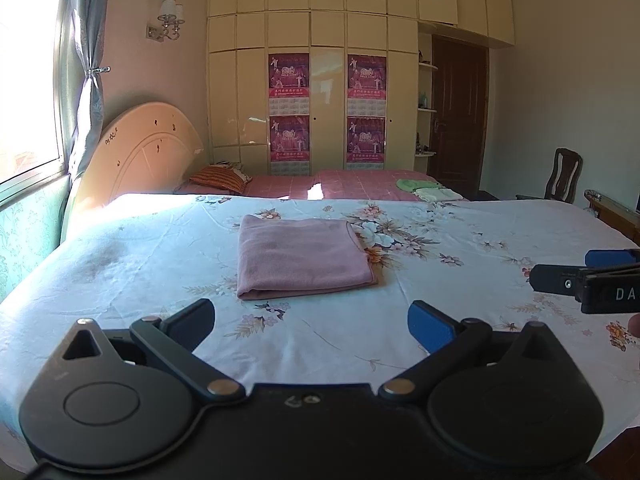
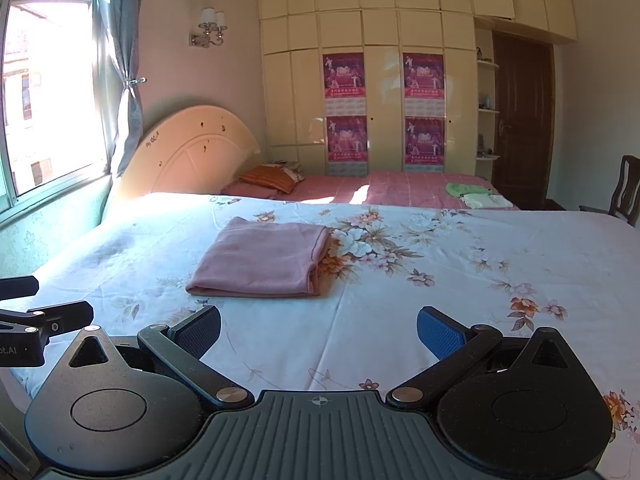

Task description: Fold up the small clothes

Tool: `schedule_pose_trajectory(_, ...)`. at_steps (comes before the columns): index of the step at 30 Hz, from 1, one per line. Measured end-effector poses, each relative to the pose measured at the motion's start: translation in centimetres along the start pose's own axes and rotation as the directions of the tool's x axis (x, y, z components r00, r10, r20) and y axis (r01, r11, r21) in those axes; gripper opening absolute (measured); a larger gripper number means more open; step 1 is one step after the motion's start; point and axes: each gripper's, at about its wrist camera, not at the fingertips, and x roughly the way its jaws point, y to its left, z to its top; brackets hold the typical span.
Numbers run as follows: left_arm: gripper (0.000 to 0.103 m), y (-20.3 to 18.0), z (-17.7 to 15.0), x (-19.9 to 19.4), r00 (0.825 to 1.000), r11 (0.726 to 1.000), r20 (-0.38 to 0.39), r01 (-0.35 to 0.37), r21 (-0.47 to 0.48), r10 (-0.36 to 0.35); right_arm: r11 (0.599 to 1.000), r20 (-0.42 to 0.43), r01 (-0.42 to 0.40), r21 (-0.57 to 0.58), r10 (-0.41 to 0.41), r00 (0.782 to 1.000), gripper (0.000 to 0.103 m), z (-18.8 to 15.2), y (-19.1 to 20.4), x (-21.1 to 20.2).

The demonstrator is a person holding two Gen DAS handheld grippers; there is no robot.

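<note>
A pink garment (image 1: 300,257) (image 2: 264,258) lies folded into a neat rectangle on the floral bedsheet (image 1: 460,312) (image 2: 460,280), flat and untouched. My left gripper (image 1: 311,326) hovers just in front of it, open, with nothing between its fingers. My right gripper (image 2: 319,330) is also open and empty, held a little to the right of the garment and nearer than it. The right gripper's fingers (image 1: 560,280) show at the right edge of the left wrist view; the left gripper's fingers (image 2: 60,316) show at the left edge of the right wrist view.
A second bed with a pink cover (image 1: 360,186) stands behind, carrying a striped pillow (image 1: 220,178) and folded green and white clothes (image 1: 424,189) (image 2: 476,195). A headboard (image 1: 140,152), a window (image 1: 28,80), a wardrobe (image 1: 312,80) and a wooden chair (image 1: 564,174) surround the beds.
</note>
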Motion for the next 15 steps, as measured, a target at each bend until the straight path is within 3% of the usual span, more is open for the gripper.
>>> schedule_pose_trajectory(15, 0.103, -0.16, 0.19, -0.04, 1.0, 1.0, 0.002, -0.002, 0.011, 0.002, 1.0, 0.002, -0.001, -0.005, 0.001, 1.0, 0.103, 0.05, -0.25, -0.19)
